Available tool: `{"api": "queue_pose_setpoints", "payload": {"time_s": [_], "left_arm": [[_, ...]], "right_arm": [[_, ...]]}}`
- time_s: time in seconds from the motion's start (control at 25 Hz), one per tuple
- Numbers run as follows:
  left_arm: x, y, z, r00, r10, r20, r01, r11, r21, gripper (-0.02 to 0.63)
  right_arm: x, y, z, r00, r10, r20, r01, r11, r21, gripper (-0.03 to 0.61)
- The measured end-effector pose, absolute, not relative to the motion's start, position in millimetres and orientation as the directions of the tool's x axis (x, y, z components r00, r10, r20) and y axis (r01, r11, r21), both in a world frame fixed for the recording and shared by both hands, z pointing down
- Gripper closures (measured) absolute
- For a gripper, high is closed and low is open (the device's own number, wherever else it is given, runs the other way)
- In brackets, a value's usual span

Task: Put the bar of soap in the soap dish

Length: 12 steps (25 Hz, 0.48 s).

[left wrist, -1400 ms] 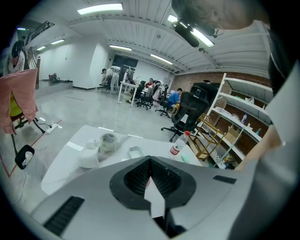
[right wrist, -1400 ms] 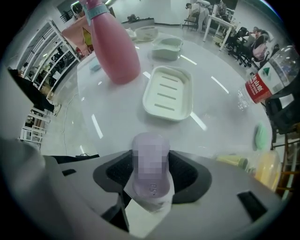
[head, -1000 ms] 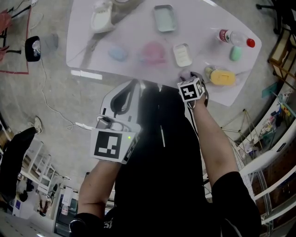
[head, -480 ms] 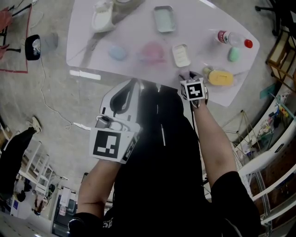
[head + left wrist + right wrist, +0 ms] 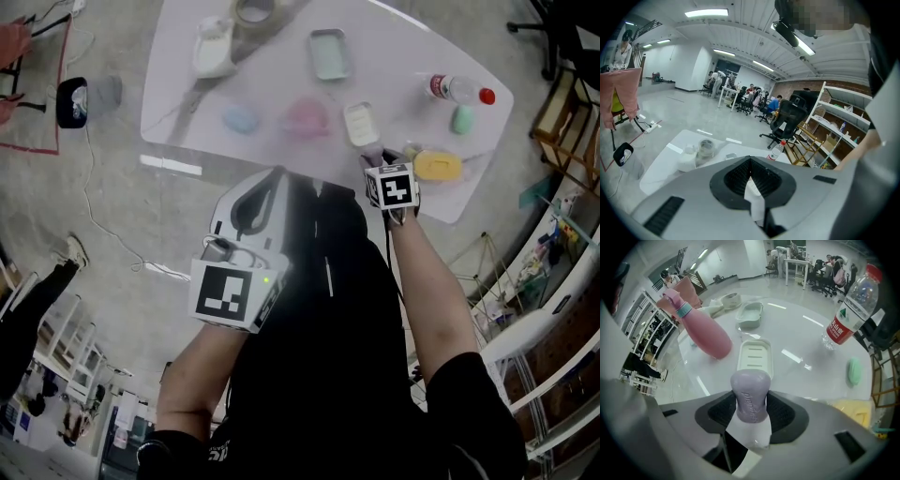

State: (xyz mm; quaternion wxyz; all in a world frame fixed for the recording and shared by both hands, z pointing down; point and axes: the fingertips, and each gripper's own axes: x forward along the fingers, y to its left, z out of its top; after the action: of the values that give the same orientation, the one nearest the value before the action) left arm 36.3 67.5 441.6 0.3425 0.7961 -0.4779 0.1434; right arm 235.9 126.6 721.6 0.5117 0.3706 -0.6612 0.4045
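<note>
Right claw (image 5: 751,417) just closed tighter on purple soap bar (image 5: 750,392), embossed lettering unreadable, left claw (image 5: 751,182) clenched empty, red-labelled bottle (image 5: 844,317) beyond

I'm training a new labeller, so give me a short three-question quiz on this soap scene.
1. What does the right gripper hold?
2. True or false: the white soap dish already holds a bar.
3. The small soap beside the water bottle is: A green, B red, C black?
Key: 1. The purple soap bar; the jaws have just been closing on it. 2. False. 3. A.
</note>
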Motion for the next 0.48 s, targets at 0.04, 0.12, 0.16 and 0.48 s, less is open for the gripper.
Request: {"api": "queue_pose_setpoints", "payload": {"time_s": [0.04,0.12,0.16,0.48], "left_arm": [[35.7,67.6,440.2,0.501,-0.665,0.554,-0.860,-0.309,0.407,0.603],[33.2,68.1,441.6,0.497,-0.660,0.563,-0.863,-0.305,0.403,0.603],[31.3,68.7,444.6,0.493,-0.655,0.573,-0.866,-0.301,0.400,0.603],[30.3,84.8,469.3,0.491,-0.612,0.620,-0.869,-0.294,0.398,0.603]], "right_arm": [[236.2,128.5,722.5,-0.200,-0.070,0.977,-0.903,0.400,-0.157,0.364],[238.8,134.9,730.1,-0.186,-0.046,0.982,-0.902,0.404,-0.151,0.365],[241.1,138.2,735.8,-0.174,-0.034,0.984,-0.904,0.402,-0.146,0.365],[246.6,146.7,762.7,-0.105,-0.003,0.995,-0.903,0.419,-0.094,0.355]]}}
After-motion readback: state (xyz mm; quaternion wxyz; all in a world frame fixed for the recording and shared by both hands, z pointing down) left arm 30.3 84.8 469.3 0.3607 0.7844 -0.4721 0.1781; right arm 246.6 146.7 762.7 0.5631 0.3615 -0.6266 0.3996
